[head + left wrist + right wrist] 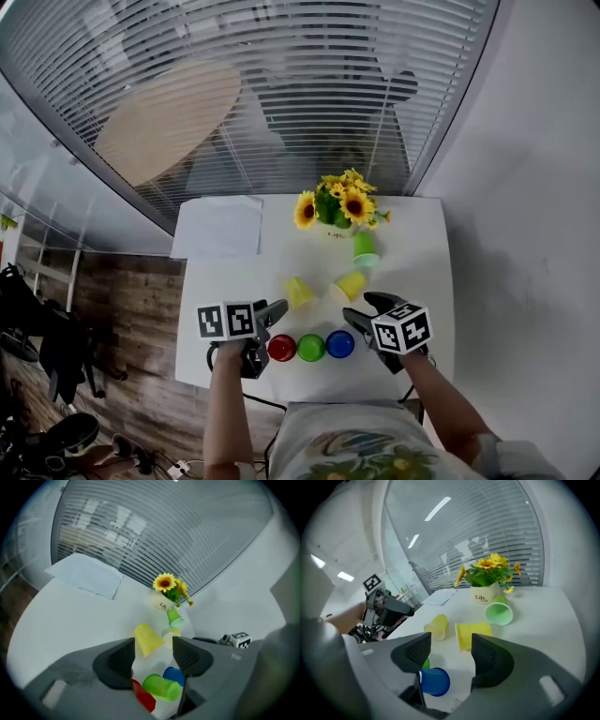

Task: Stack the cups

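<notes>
Held left gripper (153,651) and right gripper (451,649) wide open, empty, above a white table (217,286). Flanked red cup (281,348), green cup (311,347) and blue cup (340,344).

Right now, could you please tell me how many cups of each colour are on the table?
Yellow cups: 2
Green cups: 2
Red cup: 1
Blue cup: 1
Total: 6 cups
</notes>
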The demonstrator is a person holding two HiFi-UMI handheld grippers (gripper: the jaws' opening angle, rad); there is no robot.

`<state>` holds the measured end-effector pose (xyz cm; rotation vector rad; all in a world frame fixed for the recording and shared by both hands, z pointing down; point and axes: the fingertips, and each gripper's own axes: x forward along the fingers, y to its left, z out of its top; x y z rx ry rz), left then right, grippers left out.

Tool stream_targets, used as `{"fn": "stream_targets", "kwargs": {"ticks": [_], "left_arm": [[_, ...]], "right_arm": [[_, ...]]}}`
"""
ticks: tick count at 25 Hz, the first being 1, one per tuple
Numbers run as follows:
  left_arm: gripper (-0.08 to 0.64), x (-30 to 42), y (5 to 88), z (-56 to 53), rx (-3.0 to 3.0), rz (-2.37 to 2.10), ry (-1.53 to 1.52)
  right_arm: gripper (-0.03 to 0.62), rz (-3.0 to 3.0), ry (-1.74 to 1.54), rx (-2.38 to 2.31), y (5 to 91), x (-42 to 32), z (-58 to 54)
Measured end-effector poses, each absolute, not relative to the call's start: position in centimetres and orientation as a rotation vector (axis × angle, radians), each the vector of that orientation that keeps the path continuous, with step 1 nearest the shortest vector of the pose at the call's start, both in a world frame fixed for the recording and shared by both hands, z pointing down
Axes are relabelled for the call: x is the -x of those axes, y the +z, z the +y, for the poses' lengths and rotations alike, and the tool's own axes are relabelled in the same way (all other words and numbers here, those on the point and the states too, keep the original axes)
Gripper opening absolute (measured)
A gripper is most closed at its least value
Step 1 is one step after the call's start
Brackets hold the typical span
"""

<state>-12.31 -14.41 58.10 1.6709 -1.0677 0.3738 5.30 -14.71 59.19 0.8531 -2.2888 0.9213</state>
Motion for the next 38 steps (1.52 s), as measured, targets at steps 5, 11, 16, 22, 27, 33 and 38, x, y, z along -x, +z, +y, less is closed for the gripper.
{"fn": "stream_targets", "kwargs": {"ticks": [5, 11, 16, 22, 27, 33, 38], "left_arm": [[0.265, 12.1, 60.4, -16.7, -1.533, -1.007, 0.326], [0.265, 11.1, 62.9, -18.5, -1.408, -0.915, 0.271], [0.265, 11.2, 64.5, -19.6, -1.326, -0.898, 0.215], [0.265, 10.4, 65.5, -19.7, -1.329, -0.878, 0.287], [0.265, 9.4, 66.3, -19.6, -1.35, -0.864, 0.344], [0.255, 9.7, 66.2, -20.1, -1.402, -0.912, 0.379], [0.247, 9.8, 65.1, -20.2, -1.462, -0.933, 0.352]], "right_arm": [[0.276, -2.203, 1.19, -0.961, 60.8, -6.3, -16.9], [0.276, -2.092, 1.488, -1.099, 62.7, -7.4, -19.1], [0.279, -2.007, 1.749, -1.164, 63.8, -7.7, -20.1], [0.279, -1.899, 1.974, -1.194, 64.7, -7.5, -20.5], [0.266, -1.824, 2.12, -1.195, 65.9, -7.3, -20.7], [0.242, -1.816, 2.191, -1.193, 65.9, -7.2, -21.1], [0.232, -1.952, 2.06, -1.196, 64.3, -7.2, -21.5]]}}
